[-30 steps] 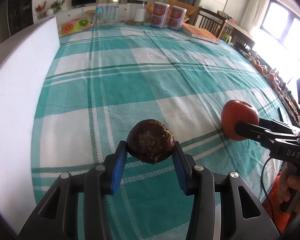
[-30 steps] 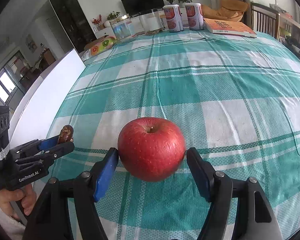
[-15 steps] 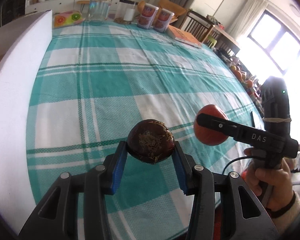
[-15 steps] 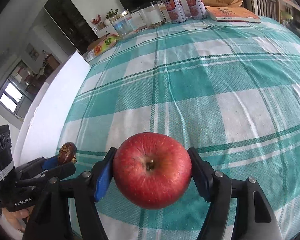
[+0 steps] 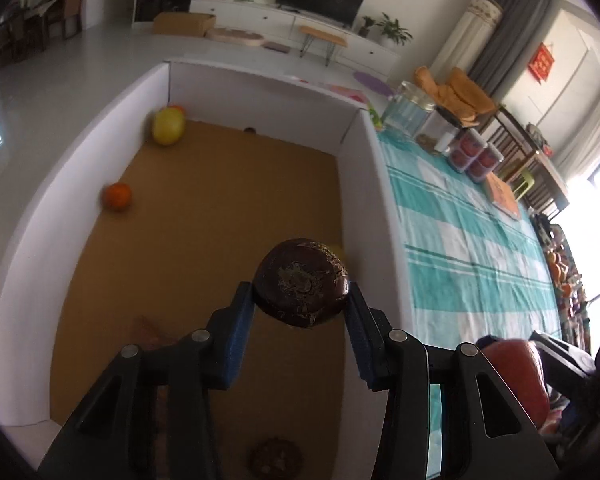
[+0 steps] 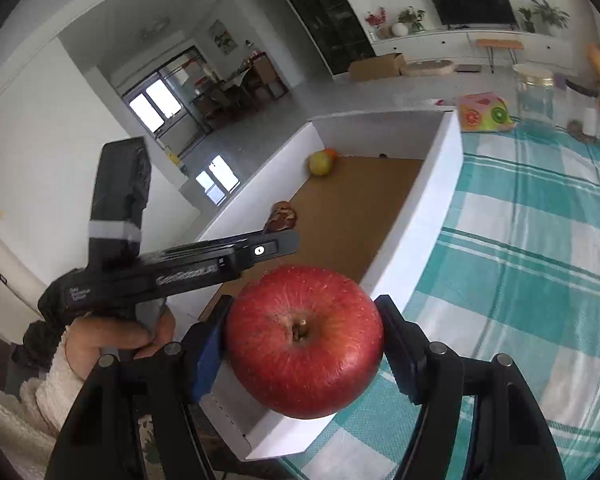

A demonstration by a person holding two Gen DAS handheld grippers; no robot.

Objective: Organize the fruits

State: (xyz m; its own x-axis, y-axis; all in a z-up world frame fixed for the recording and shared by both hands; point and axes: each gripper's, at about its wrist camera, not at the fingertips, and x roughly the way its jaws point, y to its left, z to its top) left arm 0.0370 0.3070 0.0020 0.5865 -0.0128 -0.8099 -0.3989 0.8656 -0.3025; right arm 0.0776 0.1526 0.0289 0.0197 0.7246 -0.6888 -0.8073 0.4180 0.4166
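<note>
My left gripper (image 5: 300, 295) is shut on a dark brown round fruit (image 5: 300, 276) and hangs over the brown floor of a white-walled box (image 5: 364, 184). In the right wrist view the same gripper (image 6: 280, 236) and its fruit (image 6: 282, 216) reach over the box (image 6: 440, 200) from a person's hand. My right gripper (image 6: 304, 312) is shut on a red apple (image 6: 304, 340), above the box's near corner. That apple (image 5: 516, 376) shows at the lower right of the left wrist view.
In the box lie a yellow-green fruit (image 5: 168, 126), an orange (image 5: 117, 197) and a dark fruit (image 5: 274, 458) near the front. The teal checked tablecloth (image 5: 460, 232) stretches to the right, with a glass jar (image 5: 410, 110), red cans (image 5: 474, 156) and a book (image 5: 504, 198) at its far end.
Both grippers have swung left and risen, from above the tablecloth to over the box. The right gripper has lifted the apple off the cloth. The left still holds the dark fruit.
</note>
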